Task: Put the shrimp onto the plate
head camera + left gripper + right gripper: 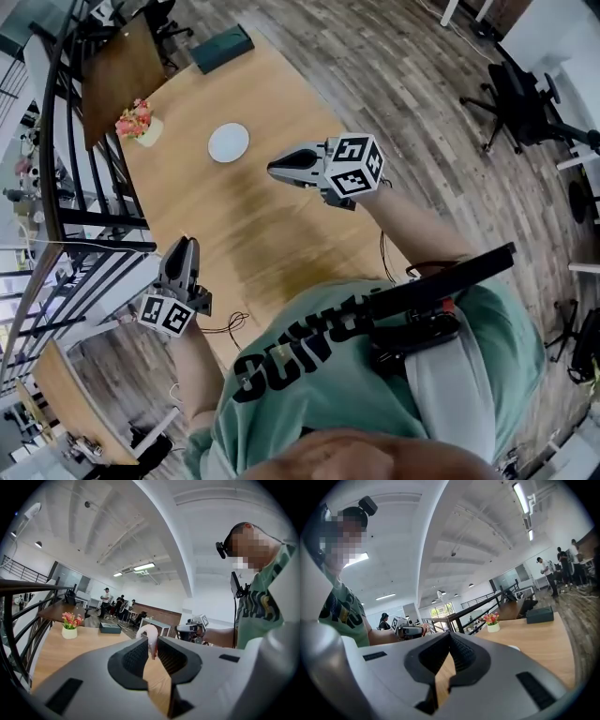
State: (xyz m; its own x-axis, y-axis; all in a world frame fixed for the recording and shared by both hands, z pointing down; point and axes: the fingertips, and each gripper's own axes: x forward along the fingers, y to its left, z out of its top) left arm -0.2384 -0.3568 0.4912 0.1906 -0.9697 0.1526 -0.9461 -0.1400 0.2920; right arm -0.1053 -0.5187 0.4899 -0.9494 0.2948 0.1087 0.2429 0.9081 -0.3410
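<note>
Here, the left hand-held gripper [184, 247] pinches a pink shrimp [149, 635] at the counter's [272, 225] near left edge. The white plate [229, 142] sits bare farther off, and the right hand-held gripper [277, 169] is closed on nothing.

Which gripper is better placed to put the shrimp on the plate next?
Left. The left gripper has the shrimp between its jaws; the right gripper, though nearer the plate, is shut and empty.

What lies on your table [244, 234]
The plate [229, 142] is ahead of you, flowers [138, 120] to its left, box [222, 49] at the far end.
</note>
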